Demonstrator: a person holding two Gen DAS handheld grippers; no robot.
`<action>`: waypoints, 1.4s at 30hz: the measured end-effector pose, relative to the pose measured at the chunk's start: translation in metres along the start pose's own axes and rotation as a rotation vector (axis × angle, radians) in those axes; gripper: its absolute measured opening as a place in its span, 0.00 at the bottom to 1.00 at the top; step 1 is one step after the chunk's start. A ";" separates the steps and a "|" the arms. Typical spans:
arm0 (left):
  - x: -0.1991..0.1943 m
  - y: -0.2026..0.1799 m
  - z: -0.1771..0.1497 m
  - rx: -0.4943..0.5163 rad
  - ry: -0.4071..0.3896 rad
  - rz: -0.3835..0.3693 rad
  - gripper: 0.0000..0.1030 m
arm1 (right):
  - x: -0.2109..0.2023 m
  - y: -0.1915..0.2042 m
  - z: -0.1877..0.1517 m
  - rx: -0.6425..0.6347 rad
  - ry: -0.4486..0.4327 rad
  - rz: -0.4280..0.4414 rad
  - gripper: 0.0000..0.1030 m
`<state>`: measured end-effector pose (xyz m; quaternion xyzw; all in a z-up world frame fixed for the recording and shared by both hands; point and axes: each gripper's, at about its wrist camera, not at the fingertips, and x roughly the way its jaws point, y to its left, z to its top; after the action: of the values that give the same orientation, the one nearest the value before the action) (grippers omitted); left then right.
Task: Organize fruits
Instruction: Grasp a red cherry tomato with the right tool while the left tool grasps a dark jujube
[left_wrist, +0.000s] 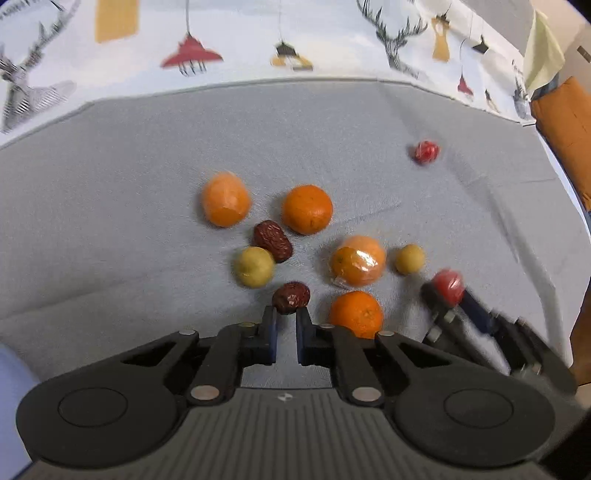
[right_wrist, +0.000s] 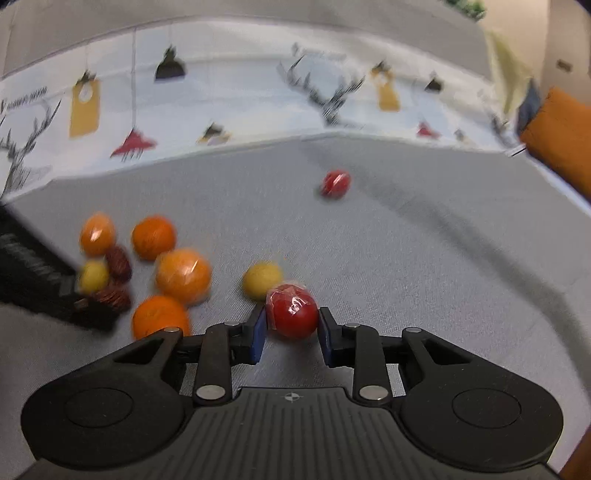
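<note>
The left gripper (left_wrist: 286, 314) has its jaws pressed in on a wrinkled dried date (left_wrist: 291, 297), caught only at the very fingertips on the near edge of the fruit pile. That hold looks shallow to me; the date is hard and rounded, and I'd guess it could squirt out forward as soon as it is lifted.

To its right, the right gripper (right_wrist: 291, 325) pinches a shiny red fruit (right_wrist: 292, 311) in clear wrapping between its blue pads. The film looks slick, so the fruit might slide inside it or turn in the grip.

Just beyond lie the rest on the grey cloth (left_wrist: 110, 221): a bare orange (left_wrist: 355, 314) right beside the left fingers, a wrapped orange (left_wrist: 357, 260) behind it, two yellow-green fruits (left_wrist: 254, 266) and a second date (left_wrist: 273, 240). Any sideways swing could nudge them, and round fruit rolls. A second red fruit (left_wrist: 426, 151) sits well apart at the far right, probably the sorted spot; a dropped fruit might roll off toward the cloth's edge.
</note>
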<state>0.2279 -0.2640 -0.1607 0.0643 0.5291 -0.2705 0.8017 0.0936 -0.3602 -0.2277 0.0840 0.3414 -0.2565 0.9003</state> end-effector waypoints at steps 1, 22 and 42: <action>-0.008 0.001 -0.005 0.000 -0.006 0.008 0.00 | -0.003 -0.002 0.001 0.012 -0.023 -0.007 0.29; -0.032 0.031 -0.037 -0.060 0.002 0.016 0.43 | -0.005 -0.027 -0.011 0.191 0.098 -0.028 0.30; -0.143 0.023 -0.055 0.029 -0.111 0.091 0.23 | -0.083 -0.025 0.024 0.122 -0.106 0.000 0.29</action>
<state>0.1524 -0.1702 -0.0622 0.0850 0.4762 -0.2445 0.8404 0.0412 -0.3558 -0.1541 0.1248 0.2771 -0.2809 0.9103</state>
